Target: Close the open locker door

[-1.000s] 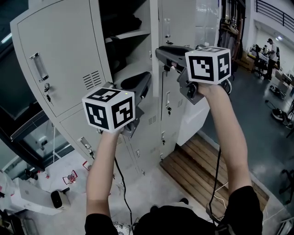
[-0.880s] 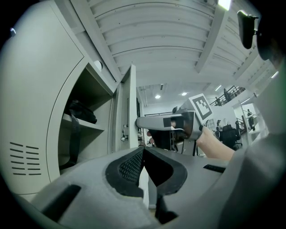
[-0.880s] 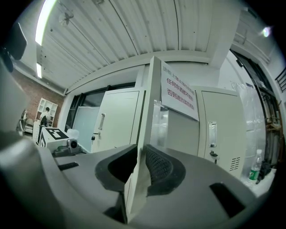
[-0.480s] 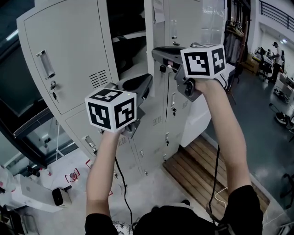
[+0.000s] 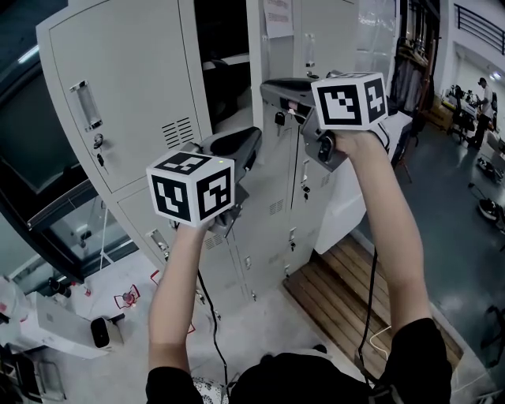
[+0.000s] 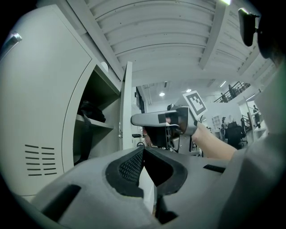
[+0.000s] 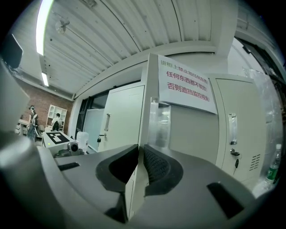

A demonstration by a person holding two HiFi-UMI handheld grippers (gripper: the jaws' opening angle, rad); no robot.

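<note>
My left gripper (image 5: 246, 144) and right gripper (image 5: 270, 88): jaws together, empty. Risk: pale grey metal locker door (image 5: 126, 95) at 10 o'clock may rebound if shoved.

Even ceiling-strip lighting, fisheye-warped edges, near foreground blurred

— Where's the door (image 5: 118, 87)?
— Swung out left of the open locker (image 5: 225, 39) (a shelf (image 5: 229, 61) sits inside).
— The grippers?
— Left gripper (image 5: 253, 137) is before the opening. Right gripper (image 5: 267, 87) is above it, under the notice (image 5: 278, 16). A deck (image 5: 347, 292) lies below right.
</note>
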